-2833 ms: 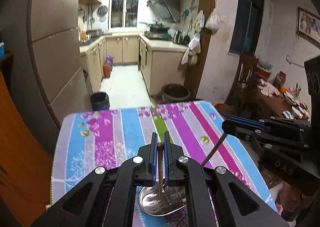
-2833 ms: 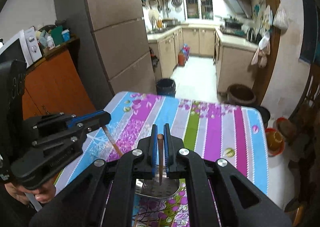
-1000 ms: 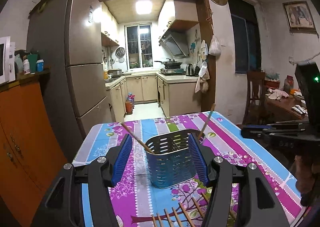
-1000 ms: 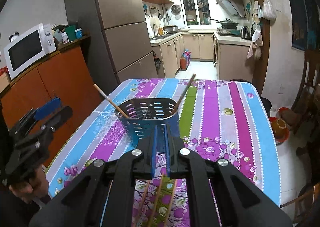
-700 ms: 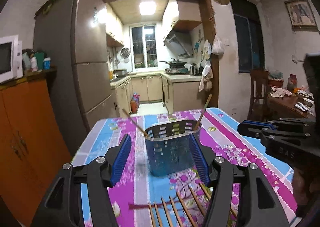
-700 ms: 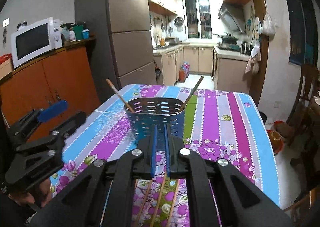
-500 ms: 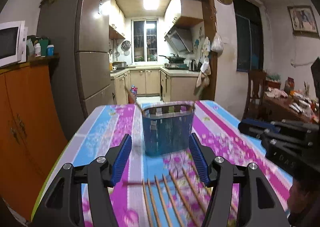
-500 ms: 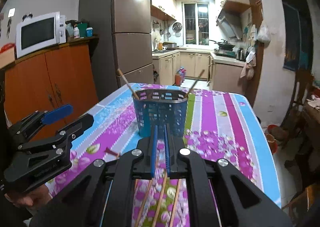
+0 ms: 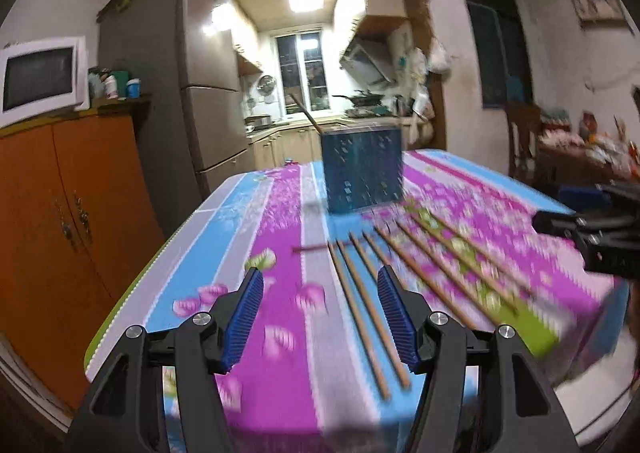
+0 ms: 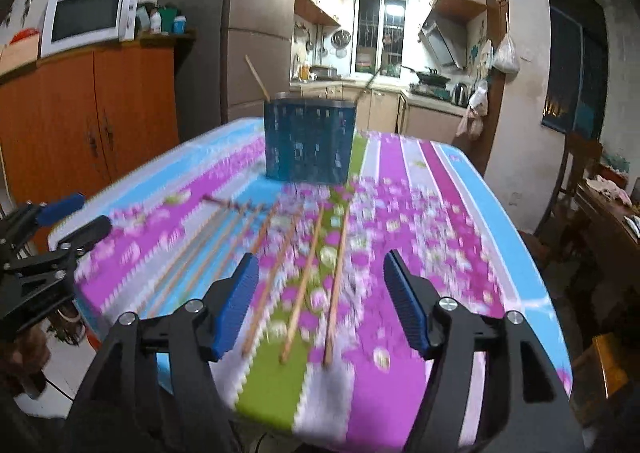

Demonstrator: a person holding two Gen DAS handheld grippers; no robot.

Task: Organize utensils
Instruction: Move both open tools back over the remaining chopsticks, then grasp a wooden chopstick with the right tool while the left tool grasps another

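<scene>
Both grippers pulled back from blue perforated metal caddy (image 9: 362, 169), now far up desk (image 9: 280, 333). Left gripper (image 9: 320, 313) and right gripper (image 10: 320, 301) jaws wide open, empty. Right newly opened. Wooden chopsticks (image 10: 298, 285) before caddy, likely next.

chopsticks (image 10: 297, 285) ahead, blue caddy (image 10: 310, 141) beyond

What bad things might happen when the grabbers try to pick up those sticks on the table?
The brown wooden chopsticks lie close together in a row, so the open right gripper might pinch two at once. Their near ends reach the edge of the striped floral tablecloth, so a nudge from the open left gripper might roll one off. A clumsy drop could tip the blue perforated utensil basket.
</scene>
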